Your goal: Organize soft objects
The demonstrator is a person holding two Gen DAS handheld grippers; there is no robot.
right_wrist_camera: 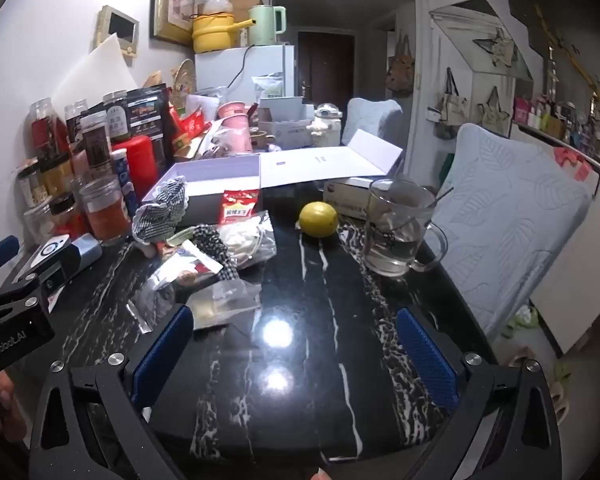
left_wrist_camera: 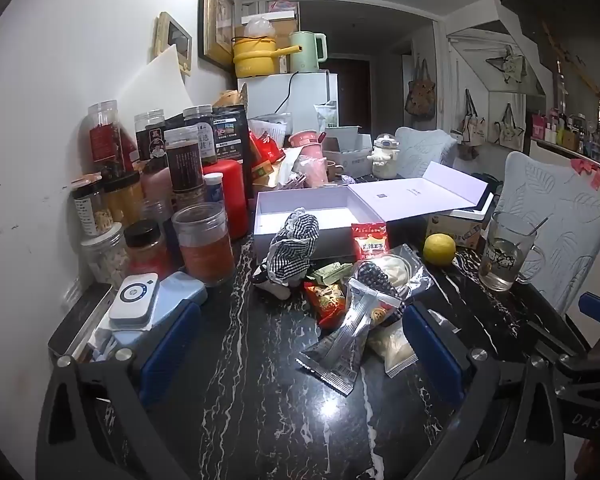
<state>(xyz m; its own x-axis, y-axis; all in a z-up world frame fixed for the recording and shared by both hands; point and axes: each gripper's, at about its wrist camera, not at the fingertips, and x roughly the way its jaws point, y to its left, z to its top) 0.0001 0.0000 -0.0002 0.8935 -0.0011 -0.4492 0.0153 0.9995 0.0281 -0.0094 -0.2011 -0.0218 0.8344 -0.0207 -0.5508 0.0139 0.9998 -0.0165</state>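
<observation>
A black-and-white checked cloth item [left_wrist_camera: 294, 250] [right_wrist_camera: 162, 210] leans against the front of an open white box [left_wrist_camera: 300, 210] [right_wrist_camera: 212, 176]. Beside it lies a heap of soft packets: a red snack sachet [left_wrist_camera: 369, 241] [right_wrist_camera: 238, 206], a silver foil packet [left_wrist_camera: 346, 340] [right_wrist_camera: 188, 268], a clear bag [left_wrist_camera: 396, 270] [right_wrist_camera: 248, 240] and a dotted dark fabric piece [left_wrist_camera: 374, 280] [right_wrist_camera: 216, 250]. My left gripper [left_wrist_camera: 300, 344] stands open just short of the heap, nothing between its fingers. My right gripper [right_wrist_camera: 292, 344] is open over bare dark marble, right of the heap.
Several jars and bottles [left_wrist_camera: 160, 200] [right_wrist_camera: 80, 168] crowd the left by the wall. A lemon [left_wrist_camera: 439, 249] [right_wrist_camera: 318, 219] and a glass mug with a spoon [left_wrist_camera: 504, 252] [right_wrist_camera: 396, 228] stand on the right. A chair with a pale cover [right_wrist_camera: 512, 216] borders the table's right edge.
</observation>
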